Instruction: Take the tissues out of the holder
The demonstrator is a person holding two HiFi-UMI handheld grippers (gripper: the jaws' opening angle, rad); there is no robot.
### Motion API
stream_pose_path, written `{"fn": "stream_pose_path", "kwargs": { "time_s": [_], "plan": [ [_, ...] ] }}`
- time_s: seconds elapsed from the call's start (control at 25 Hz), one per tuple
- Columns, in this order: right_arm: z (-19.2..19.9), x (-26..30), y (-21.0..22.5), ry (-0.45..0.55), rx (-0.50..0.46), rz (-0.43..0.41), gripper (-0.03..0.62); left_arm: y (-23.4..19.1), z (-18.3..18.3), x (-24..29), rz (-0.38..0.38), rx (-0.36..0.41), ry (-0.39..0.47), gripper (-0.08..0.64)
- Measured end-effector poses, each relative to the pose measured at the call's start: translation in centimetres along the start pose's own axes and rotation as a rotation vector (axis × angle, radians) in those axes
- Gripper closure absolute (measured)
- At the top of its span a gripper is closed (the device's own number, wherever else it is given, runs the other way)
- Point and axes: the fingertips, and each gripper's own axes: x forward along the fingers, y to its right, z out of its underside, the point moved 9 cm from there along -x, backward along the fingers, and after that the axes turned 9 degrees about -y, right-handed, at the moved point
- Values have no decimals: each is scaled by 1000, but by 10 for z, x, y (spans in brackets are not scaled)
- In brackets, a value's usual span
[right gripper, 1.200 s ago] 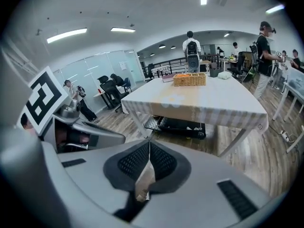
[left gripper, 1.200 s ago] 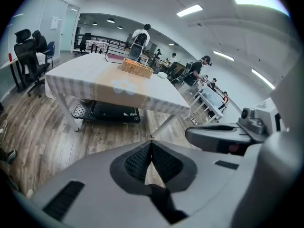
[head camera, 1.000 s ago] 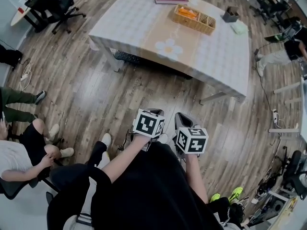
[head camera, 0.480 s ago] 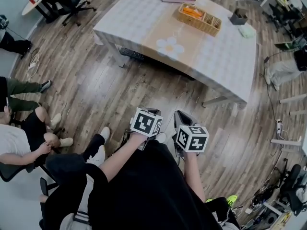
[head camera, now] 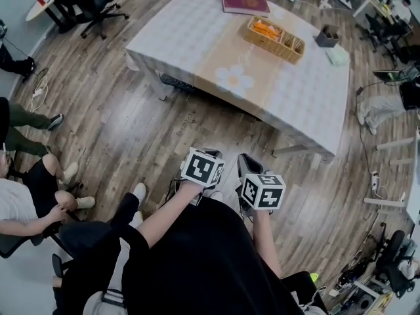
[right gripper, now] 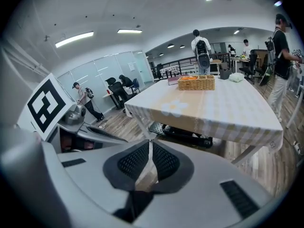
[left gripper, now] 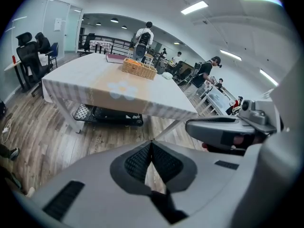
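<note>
Plainly, the small dark holder [head camera: 327, 37] stands on the far right part of the table [head camera: 190, 41], close to the far edge. From the head view you cannot tell what is inside it, because it is too small. A pale green bundle [head camera: 338, 56] lies just beside it on the cloth. To the left of the holder is a wicker basket [head camera: 279, 37] with something orange at one end. Further left again, a red book [head camera: 244, 3] lies flat near the far edge. A flower print [head camera: 235, 79] marks the cloth on your side of the basket. A black rack [left gripper: 109, 114] sits under the table.

Both of your tools are well apart from the table and from everything on it. You hold them side by side in front of your body, over the wooden floor [head camera: 138, 136], with their marker cubes facing up. The left hand-held gripper [left gripper: 151, 142] has its jaws closed. The tips meet and nothing is between them, with only floor showing through the slit lower down between the pads. The right hand-held gripper [right gripper: 150, 144] is closed in the same way and is also empty.

An office chair [head camera: 92, 2] stands beyond the table's far left corner. A seated person [head camera: 26, 205] is at your left, over the floor.
</note>
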Motion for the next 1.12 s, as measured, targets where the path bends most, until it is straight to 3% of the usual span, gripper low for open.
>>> {"fn": "stream_pose_path", "kwargs": {
  "time_s": [0.56, 0.8, 1.12],
  "plan": [
    [-62, 58, -8, -14, -41, -8, 577, -63, -49, -2, 3, -4, 7, 560],
    [-89, 84, -20, -14, -34, -47, 577, -96, -63, -9, 6, -17, 19, 560],
    [-109, 111, -42, -44, -47, -22, 578, -131, -78, -13, 33, -12, 11, 560]
  ]
}}
